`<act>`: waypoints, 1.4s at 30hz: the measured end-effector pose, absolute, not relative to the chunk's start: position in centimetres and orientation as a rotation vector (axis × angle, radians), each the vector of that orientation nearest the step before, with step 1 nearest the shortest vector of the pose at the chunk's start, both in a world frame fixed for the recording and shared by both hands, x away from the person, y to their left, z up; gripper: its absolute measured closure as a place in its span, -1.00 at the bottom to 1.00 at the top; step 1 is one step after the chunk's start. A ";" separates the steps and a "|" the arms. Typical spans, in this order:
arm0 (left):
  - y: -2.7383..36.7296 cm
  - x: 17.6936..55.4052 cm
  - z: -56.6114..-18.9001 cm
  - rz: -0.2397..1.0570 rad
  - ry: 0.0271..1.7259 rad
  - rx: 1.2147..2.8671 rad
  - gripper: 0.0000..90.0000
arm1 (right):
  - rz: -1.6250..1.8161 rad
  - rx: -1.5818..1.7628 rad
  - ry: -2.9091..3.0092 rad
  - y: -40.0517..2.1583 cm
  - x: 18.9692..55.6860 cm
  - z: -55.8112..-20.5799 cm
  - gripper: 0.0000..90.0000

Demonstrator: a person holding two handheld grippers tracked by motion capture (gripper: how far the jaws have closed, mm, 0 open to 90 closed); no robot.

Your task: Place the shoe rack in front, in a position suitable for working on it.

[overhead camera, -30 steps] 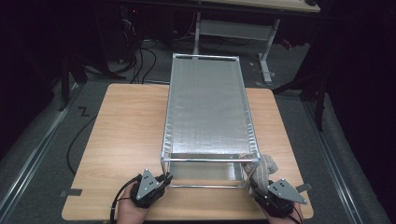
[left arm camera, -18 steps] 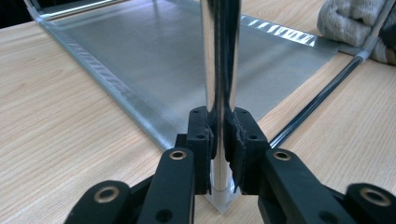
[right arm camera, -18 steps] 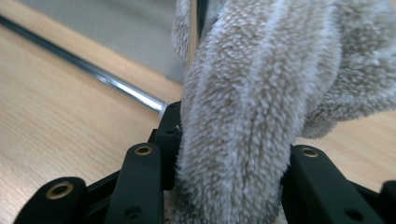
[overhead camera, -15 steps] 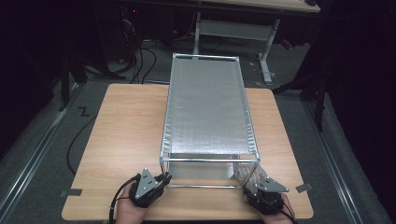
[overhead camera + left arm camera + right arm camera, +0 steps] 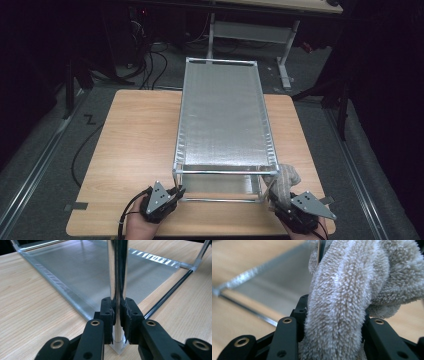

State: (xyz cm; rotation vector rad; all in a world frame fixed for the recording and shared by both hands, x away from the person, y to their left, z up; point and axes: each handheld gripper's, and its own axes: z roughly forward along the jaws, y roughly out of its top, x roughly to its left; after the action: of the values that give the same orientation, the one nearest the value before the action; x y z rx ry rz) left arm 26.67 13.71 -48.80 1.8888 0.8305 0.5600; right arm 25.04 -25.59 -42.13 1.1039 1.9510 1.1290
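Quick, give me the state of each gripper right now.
Left gripper: shut on the rack's chrome post.
Right gripper: holding the grey towel between its jaws, which have just been opening slightly.

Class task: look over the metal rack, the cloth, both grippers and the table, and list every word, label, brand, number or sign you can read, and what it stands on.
None: the metal rack, the cloth, the left gripper, the right gripper and the table bear no readable text.
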 end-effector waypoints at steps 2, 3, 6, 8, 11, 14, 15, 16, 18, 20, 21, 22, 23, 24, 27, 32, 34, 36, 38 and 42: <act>13.6 26.6 -48.8 0.560 0.828 1.890 0.76 | 1.136 1.092 1.921 -25.6 24.8 -41.6 0.33; 13.6 26.7 -48.8 0.559 0.827 1.891 0.76 | 1.126 1.092 1.924 -25.6 24.8 -41.6 0.33; 13.7 26.7 -48.8 0.555 0.830 1.893 0.76 | 1.125 1.085 1.946 -25.7 25.0 -42.1 0.34; 13.7 26.7 -48.8 0.553 0.828 1.893 0.76 | 1.106 1.093 1.975 -25.7 25.2 -42.6 0.35; 13.7 27.0 -48.7 0.565 0.820 1.905 0.76 | 1.071 1.104 2.027 -25.8 25.5 -43.8 0.35; 13.6 27.2 -48.7 0.562 0.822 1.903 0.76 | 1.049 1.144 2.093 -26.0 25.9 -45.1 0.35; 13.6 27.3 -48.7 0.561 0.822 1.903 0.76 | 1.034 1.154 2.115 -26.1 26.1 -45.5 0.35; 13.5 27.3 -48.7 0.560 0.822 1.900 0.76 | 1.023 1.163 2.131 -26.1 26.2 -45.9 0.36; 13.4 27.5 -48.7 0.557 0.821 1.901 0.76 | 0.988 1.180 2.170 -26.2 26.5 -46.7 0.35; 13.3 27.6 -48.7 0.552 0.822 1.901 0.76 | 0.955 1.212 2.213 -26.2 26.7 -47.5 0.35; 13.2 27.7 -48.7 0.550 0.819 1.901 0.77 | 0.935 1.215 2.238 -26.4 26.8 -47.9 0.35; 13.2 27.8 -48.7 0.549 0.818 1.901 0.76 | 0.929 1.225 2.253 -26.5 26.8 -48.2 0.36; 13.1 27.9 -48.7 0.546 0.817 1.902 0.76 | 0.933 1.234 2.257 -26.6 26.8 -48.3 0.36; 12.9 28.0 -48.7 0.540 0.811 1.899 0.77 | 0.946 1.244 2.256 -26.7 26.7 -48.4 0.36; 12.4 28.2 -48.8 0.533 0.802 1.900 0.77 | 0.937 1.254 2.248 -27.2 26.3 -48.3 0.36; 11.7 28.9 -48.8 0.512 0.790 1.899 0.77 | 0.932 1.265 2.239 -27.9 25.4 -48.3 0.36; 11.1 29.0 -48.9 0.472 0.839 1.857 0.77 | 0.924 1.271 2.230 -28.2 24.9 -48.3 0.36; 11.1 29.7 -48.8 0.504 0.782 1.900 0.77 | 0.922 1.281 2.229 -28.4 24.4 -48.2 0.36; 10.8 30.3 -48.8 0.494 0.778 1.897 0.77 | 0.921 1.283 2.222 -28.6 23.9 -48.3 0.36; 10.4 31.2 -48.8 0.491 0.776 1.895 0.78 | 0.928 1.294 2.220 -29.0 23.1 -48.3 0.36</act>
State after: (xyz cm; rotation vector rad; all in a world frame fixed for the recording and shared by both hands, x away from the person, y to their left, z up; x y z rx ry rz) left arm 31.16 10.42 -48.83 1.8955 0.7756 0.4914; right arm 23.06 -29.01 -48.30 1.2942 2.2196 0.9282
